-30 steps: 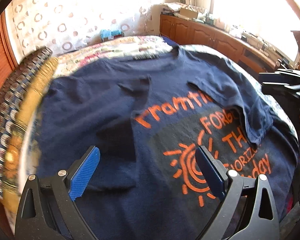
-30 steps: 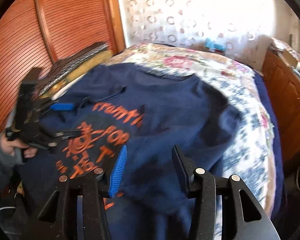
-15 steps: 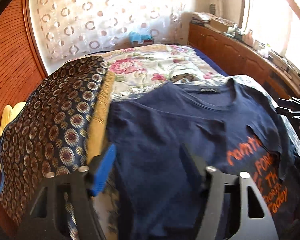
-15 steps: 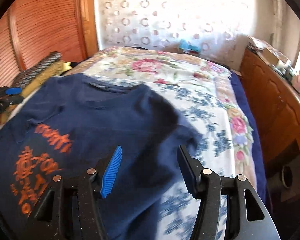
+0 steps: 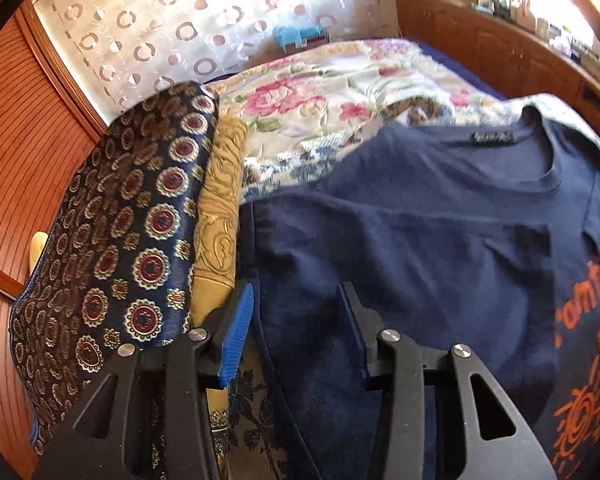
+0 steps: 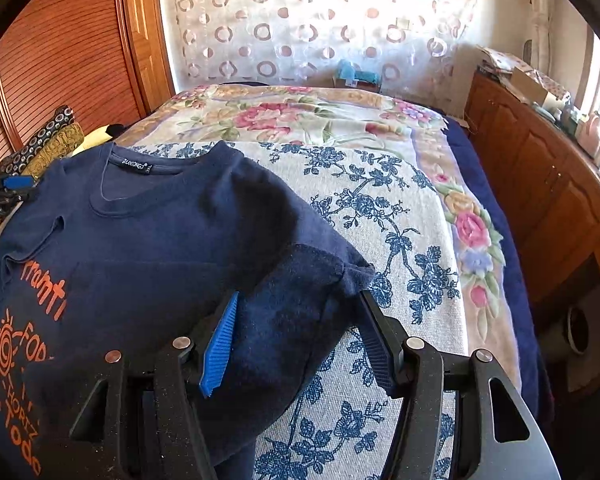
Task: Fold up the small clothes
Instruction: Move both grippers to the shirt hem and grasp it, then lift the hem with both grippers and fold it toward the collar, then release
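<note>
A navy T-shirt with orange print lies flat, front up, on the bed, collar toward the far end. My left gripper hovers over the shirt's left side edge. Its jaws are closing, with flat navy cloth beneath the gap and the pads not pressing on it. My right gripper is at the shirt's right sleeve. The sleeve bulges up between the fingers, which stand apart without pinching it. The left gripper also shows at the far left edge of the right wrist view.
A dark medallion-patterned cushion and a gold one lie along the shirt's left side. Floral bedspreads cover the bed. A wooden cabinet runs along the right, slatted wooden doors on the left, and a curtain behind.
My left gripper went from the printed chest to the shirt's left edge, and its jaws narrowed. My right gripper moved right to the right sleeve, and its jaws widened a little.
</note>
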{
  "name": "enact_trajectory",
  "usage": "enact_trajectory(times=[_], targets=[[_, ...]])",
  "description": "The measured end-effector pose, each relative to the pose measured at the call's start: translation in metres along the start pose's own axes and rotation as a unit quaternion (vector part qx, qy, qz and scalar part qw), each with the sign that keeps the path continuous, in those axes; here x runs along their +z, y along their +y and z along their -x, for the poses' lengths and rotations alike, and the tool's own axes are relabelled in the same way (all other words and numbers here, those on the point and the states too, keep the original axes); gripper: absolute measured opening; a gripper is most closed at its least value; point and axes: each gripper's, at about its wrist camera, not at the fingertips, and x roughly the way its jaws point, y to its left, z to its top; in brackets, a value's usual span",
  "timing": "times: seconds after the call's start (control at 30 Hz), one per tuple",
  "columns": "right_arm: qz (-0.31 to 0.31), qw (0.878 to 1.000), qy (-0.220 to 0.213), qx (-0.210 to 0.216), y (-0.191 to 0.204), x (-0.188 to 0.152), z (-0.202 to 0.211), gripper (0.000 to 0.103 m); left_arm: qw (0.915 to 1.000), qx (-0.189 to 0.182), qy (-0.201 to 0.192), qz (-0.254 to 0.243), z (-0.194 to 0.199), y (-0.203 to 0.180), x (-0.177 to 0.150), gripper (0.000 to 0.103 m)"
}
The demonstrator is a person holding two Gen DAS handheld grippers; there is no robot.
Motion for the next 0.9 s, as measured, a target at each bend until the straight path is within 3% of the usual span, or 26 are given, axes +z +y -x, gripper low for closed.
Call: enact_trajectory(times=[0.17,0.33,0.47,0.53,0.7,0.8,0.83,0.9], targets=[[0.002,1.000,0.000,0.003,-0.001,0.000,0.000,0.062,1.0000,-0.001,0.003,0.007,0.002,-0.002,0.000,0.043],[0.003,1.000,0.000,0.005,-0.001,-0.001,0.000,0.063,0.9984,-0.042,0.010,0.035,-0.002,0.006,0.004,0.028],[0.007,1.000,0.001,0.005,0.000,-0.001,0.000,0.063,0.9978,-0.052,0.010,0.041,-0.001,0.005,0.001,0.017],[0.008,1.000,0.001,0.007,-0.001,-0.001,-0.001,0.063,0.9980,-0.051,0.009,0.037,-0.001,0.002,0.001,0.007],[0.008,1.000,-0.001,0.017,-0.003,0.001,-0.001,0.062,0.9986,-0.043,-0.002,0.032,0.000,0.000,0.001,0.004],[0.009,1.000,-0.005,0.023,-0.003,0.003,-0.001,0.033,0.9980,-0.046,-0.017,0.040,0.008,0.004,0.002,0.003],[0.008,0.999,-0.005,0.036,-0.003,0.003,-0.001,0.016,0.9977,-0.047,-0.022,0.042,0.012,0.006,0.003,0.003],[0.005,0.999,-0.007,0.046,-0.001,0.004,0.000,0.011,0.9974,-0.049,-0.031,0.042,0.019,0.008,0.007,0.003]])
